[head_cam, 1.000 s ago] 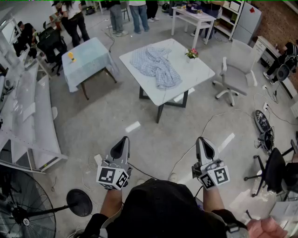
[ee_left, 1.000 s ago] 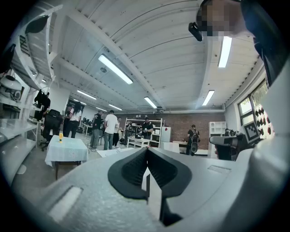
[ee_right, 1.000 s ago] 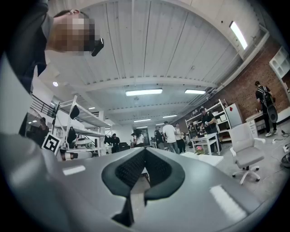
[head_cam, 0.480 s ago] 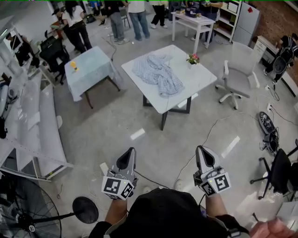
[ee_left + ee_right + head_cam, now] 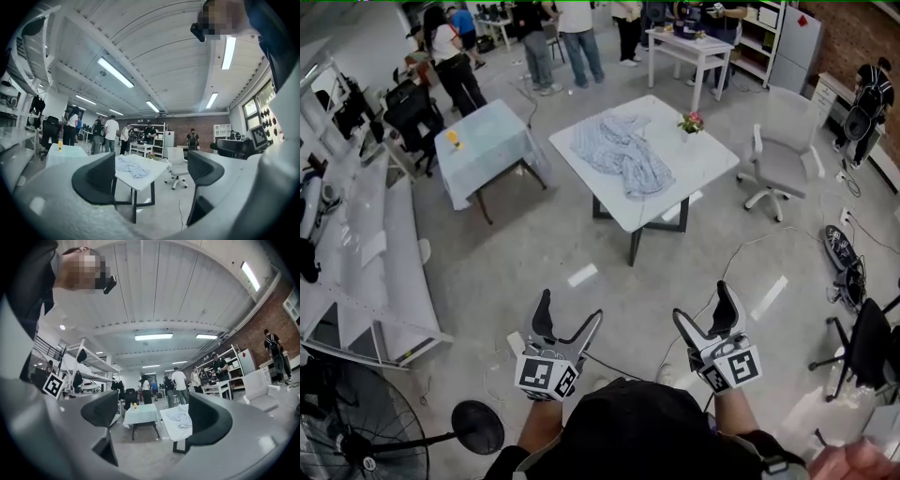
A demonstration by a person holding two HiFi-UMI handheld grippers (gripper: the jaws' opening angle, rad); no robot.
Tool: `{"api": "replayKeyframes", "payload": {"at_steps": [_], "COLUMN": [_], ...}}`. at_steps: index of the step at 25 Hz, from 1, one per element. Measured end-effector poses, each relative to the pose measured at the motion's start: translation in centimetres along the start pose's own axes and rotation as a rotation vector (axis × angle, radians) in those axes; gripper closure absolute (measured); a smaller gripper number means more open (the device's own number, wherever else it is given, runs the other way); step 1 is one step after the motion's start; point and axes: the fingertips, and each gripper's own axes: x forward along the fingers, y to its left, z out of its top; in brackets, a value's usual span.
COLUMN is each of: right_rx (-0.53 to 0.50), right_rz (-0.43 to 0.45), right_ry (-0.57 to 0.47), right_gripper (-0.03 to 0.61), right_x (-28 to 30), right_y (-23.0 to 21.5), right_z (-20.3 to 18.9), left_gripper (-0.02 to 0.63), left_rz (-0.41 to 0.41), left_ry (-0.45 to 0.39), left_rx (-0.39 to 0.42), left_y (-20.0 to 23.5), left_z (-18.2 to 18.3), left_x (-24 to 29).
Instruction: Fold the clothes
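Not begun: the clothes (image 5: pixel 623 150) lie crumpled on the far desk (image 5: pixel 705 161).
The desk stands well apart from the person, across the floor, and the clothes are a loose heap on it, so I judge all folding is left. The left hand-held gripper (image 5: pixel 570 309) and right hand-held gripper (image 5: pixel 703 305) have just been opening; both gape wide, with nothing between the jaws.

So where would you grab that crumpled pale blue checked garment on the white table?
Probably the narrow end of the crumpled pale blue checked garment that trails toward the near edge of the white table: it sticks out from the bunched middle. Come from the near side, clear of the small potted pink flower at the right.
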Motion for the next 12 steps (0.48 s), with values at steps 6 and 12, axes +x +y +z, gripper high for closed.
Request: {"api": "replayKeyframes", "payload": {"at_steps": [6, 12], "right_rx": [0.021, -0.010], "right_rz": [-0.030, -0.020], "right_ry": [0.016, 0.000], "right_gripper": [0.130, 0.132], "right_x": [0.3, 2.1], "right_y": [0.2, 4.3], "right_z": [-0.3, 0.4], "left_gripper": [0.109, 0.109], "left_rz": [0.006, -0.003], "left_ry": [-0.004, -0.048], "left_rx": [-0.044, -0.039], "left_y": [1.4, 4.3], "left_z": [-0.1, 0.7], "left_x": [-1.1, -3.6]}}
